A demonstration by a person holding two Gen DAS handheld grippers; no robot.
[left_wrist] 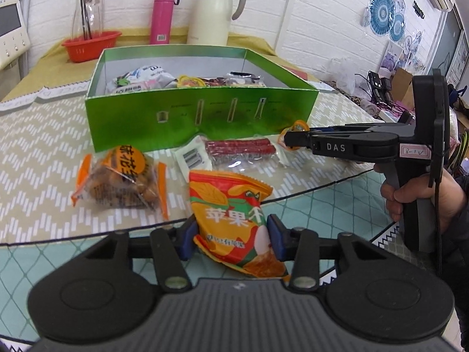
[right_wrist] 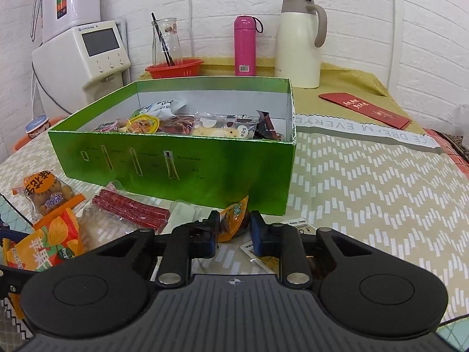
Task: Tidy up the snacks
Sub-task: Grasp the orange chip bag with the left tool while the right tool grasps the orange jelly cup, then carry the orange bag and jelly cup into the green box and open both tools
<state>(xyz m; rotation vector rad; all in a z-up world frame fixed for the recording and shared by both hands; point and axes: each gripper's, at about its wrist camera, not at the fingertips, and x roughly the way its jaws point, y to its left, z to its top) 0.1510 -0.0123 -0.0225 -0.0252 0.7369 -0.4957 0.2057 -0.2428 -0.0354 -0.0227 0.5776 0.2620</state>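
Through the left wrist camera, your left gripper [left_wrist: 230,236] is clamping an orange apple-crisp packet [left_wrist: 231,214], its blue pads pressing in on both sides of the wrapper's lower half. The packet is standing up between the fingers at the near edge of the patterned tablecloth [left_wrist: 44,135]. Beyond it, a clear bag of brown cookies [left_wrist: 120,176] is lying to the left, and a pack of red sticks [left_wrist: 239,148] is sitting just in front of the green box [left_wrist: 202,111], which is holding several snacks already. At the right, your right gripper [left_wrist: 288,139] is reaching in sideways, its tips closing around a small orange snack pouch [left_wrist: 299,127] near the box's front corner; your hand [left_wrist: 422,196] is gripping its handle.

Through the right wrist camera, your right gripper [right_wrist: 234,227] is pinching that small orange snack pouch [right_wrist: 233,220] between its pads, right beside the green box [right_wrist: 176,158]. The pack of red sticks [right_wrist: 132,209] is lying to the left, with the cookie bag [right_wrist: 47,195] and apple-crisp packet [right_wrist: 49,243] further left.
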